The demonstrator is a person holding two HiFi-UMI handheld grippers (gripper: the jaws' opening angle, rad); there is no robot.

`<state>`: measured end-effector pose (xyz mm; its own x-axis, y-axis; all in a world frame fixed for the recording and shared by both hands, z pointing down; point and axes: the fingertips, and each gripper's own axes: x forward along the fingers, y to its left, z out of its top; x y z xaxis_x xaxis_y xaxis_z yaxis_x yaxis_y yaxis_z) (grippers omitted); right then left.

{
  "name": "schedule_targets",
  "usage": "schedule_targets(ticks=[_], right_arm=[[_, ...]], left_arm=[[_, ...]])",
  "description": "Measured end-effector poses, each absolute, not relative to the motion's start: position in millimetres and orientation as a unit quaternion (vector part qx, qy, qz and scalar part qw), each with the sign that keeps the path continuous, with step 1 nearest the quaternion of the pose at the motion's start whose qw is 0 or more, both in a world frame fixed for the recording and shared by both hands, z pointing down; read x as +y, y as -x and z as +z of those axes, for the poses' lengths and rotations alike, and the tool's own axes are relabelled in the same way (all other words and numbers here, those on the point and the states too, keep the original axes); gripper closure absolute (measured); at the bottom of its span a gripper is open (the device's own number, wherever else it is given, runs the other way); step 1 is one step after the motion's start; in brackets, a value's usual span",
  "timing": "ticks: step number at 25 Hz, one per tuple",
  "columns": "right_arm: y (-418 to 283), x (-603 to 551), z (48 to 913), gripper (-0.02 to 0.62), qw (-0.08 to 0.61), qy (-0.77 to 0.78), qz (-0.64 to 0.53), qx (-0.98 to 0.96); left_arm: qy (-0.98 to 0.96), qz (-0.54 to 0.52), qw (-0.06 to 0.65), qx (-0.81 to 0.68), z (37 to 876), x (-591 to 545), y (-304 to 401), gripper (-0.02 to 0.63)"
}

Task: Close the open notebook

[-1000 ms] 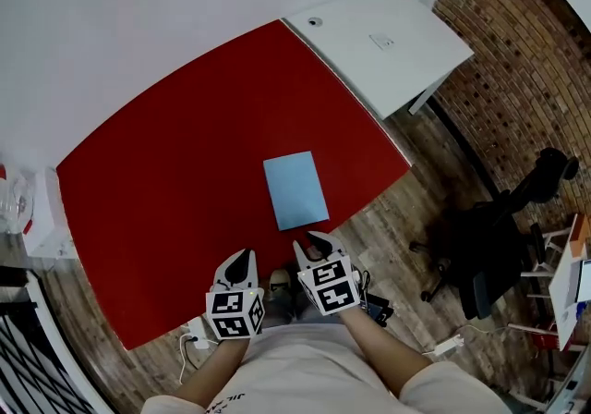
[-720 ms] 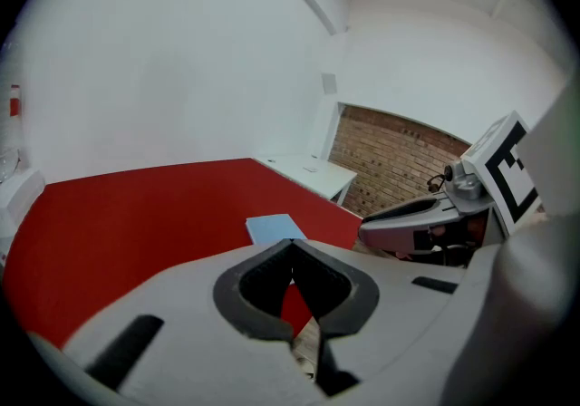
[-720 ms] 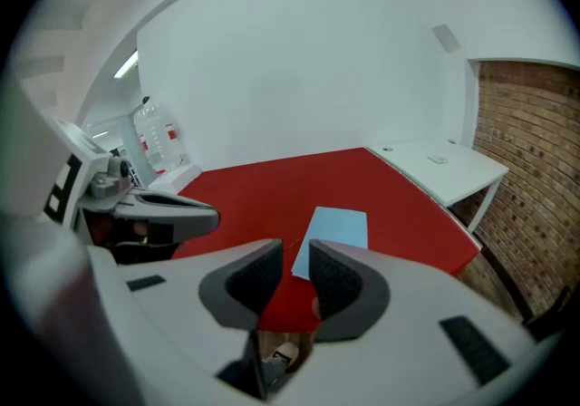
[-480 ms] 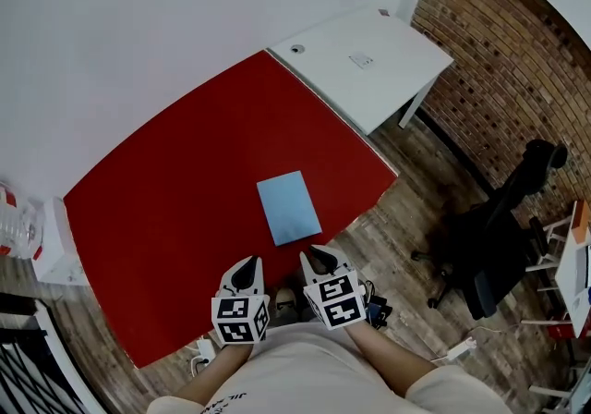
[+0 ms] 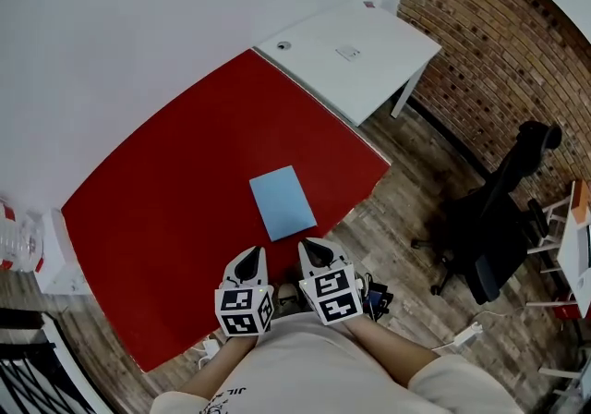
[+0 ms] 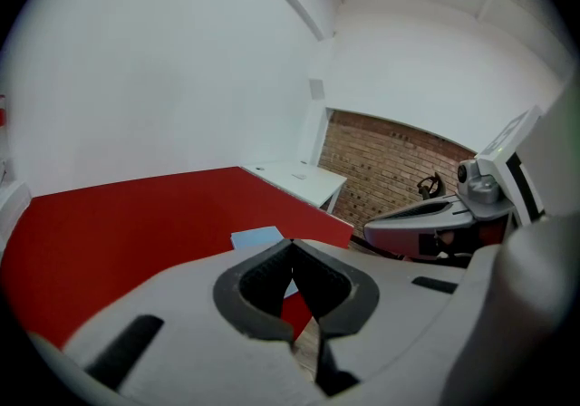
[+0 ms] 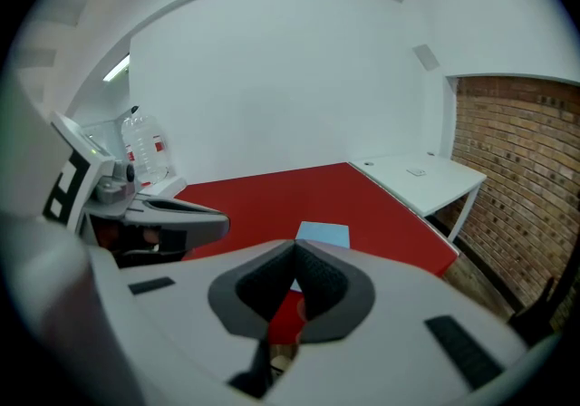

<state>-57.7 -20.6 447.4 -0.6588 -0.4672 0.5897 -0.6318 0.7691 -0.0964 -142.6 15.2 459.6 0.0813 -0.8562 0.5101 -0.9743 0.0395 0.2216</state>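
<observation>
Left gripper (image 5: 247,261), right gripper (image 5: 316,249): just off red table's (image 5: 175,181) near edge, both pinched together, empty. Notebook (image 5: 283,202): flat on table, just inside that edge, blue cover up (looks closed already). Risk: careless re-approach nudges it over edge, since smooth cover likely slides.

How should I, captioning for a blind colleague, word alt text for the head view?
A closed light-blue rectangular notebook lies flat on a red table, near the edge closest to the person. Just short of it, that person holds the left hand-held gripper and right hand-held gripper, both shut on nothing; the right one's jaws have just been closing.
</observation>
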Motion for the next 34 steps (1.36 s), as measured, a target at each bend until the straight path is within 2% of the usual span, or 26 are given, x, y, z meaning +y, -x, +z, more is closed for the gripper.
schedule_targets(ticks=[34], right_arm=[[44,-20,438,0.591,0.262,-0.311,0.153,-0.901]], left_arm=[[-0.684,0.107,0.261,-0.673,451,13,133,0.600]])
